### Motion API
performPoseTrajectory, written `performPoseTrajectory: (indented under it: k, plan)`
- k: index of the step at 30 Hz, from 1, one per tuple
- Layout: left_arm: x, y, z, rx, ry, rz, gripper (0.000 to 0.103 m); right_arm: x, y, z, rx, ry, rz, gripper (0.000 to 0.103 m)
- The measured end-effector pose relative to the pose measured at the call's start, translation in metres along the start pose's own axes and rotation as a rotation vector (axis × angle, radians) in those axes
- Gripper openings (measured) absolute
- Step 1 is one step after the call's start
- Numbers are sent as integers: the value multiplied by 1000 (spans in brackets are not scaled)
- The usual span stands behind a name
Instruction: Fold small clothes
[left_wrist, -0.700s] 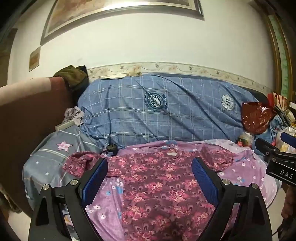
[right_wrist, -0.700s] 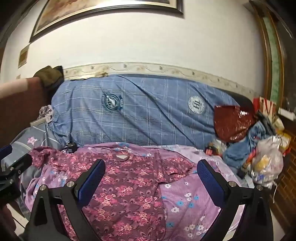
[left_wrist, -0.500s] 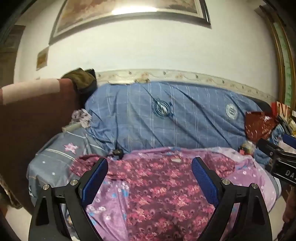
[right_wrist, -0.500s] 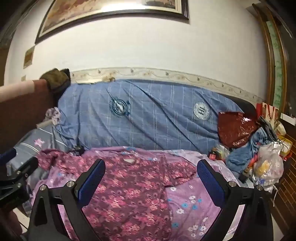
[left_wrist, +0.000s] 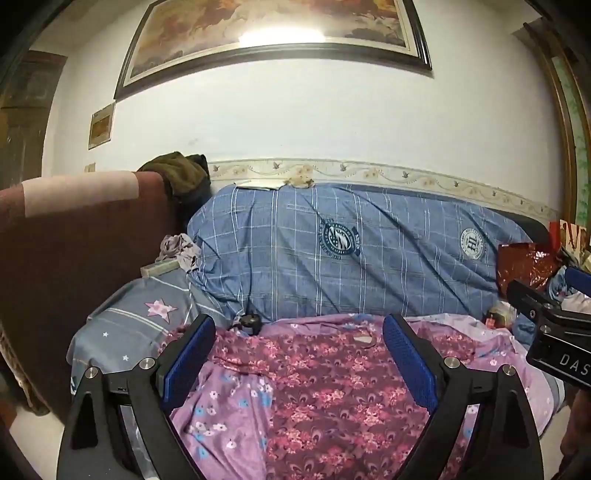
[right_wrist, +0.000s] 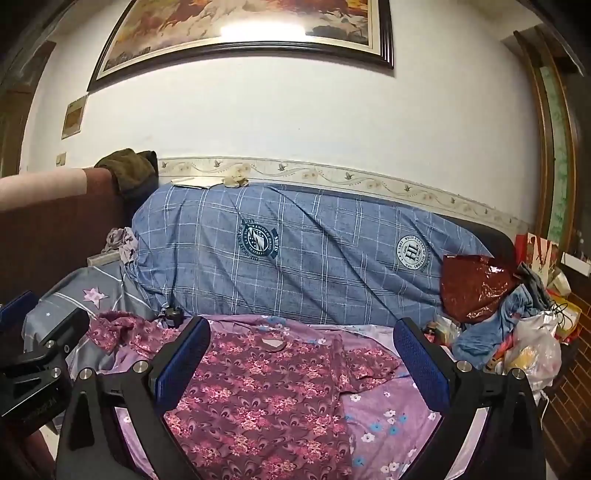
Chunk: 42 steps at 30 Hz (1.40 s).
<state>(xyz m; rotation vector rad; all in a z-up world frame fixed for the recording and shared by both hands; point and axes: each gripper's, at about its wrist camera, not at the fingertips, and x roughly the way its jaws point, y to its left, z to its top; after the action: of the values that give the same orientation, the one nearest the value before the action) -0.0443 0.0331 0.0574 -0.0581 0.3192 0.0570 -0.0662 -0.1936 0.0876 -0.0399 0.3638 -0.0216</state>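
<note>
A maroon floral shirt (left_wrist: 325, 391) lies spread flat, collar away from me, on a lilac flowered sheet (left_wrist: 225, 417) over the sofa seat. It also shows in the right wrist view (right_wrist: 266, 395). My left gripper (left_wrist: 299, 362) is open and empty, held above the shirt's left half. My right gripper (right_wrist: 303, 362) is open and empty above the shirt's right half. The right gripper's body shows at the right edge of the left wrist view (left_wrist: 554, 332). The left gripper's body shows at the left edge of the right wrist view (right_wrist: 40, 354).
A blue checked cover (right_wrist: 314, 258) drapes the sofa back. A grey star-print cloth (left_wrist: 140, 317) lies at the left by the brown armrest (left_wrist: 62, 251). A red foil bag (right_wrist: 476, 288) and a heap of bags and clothes (right_wrist: 532, 332) sit at the right.
Both grippers have tilted upward, so more wall and the framed picture show and the shirt sits lower in view. Jaws stayed open.
</note>
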Motion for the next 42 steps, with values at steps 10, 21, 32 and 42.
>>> performPoseTrajectory:
  k: [10,21,32,42]
  plan:
    - [24,-4,-4,6,12,20,93,18,9,-1,-6,36,3,100]
    - [40,-9,-27,13,17,47,93,35,13,-4,4,52,25,100]
    - [43,-2,-32,-5,18,92,93,41,34,-5,-16,46,66,100]
    - [43,6,-34,-23,16,119,93,41,55,-4,-41,36,115,100]
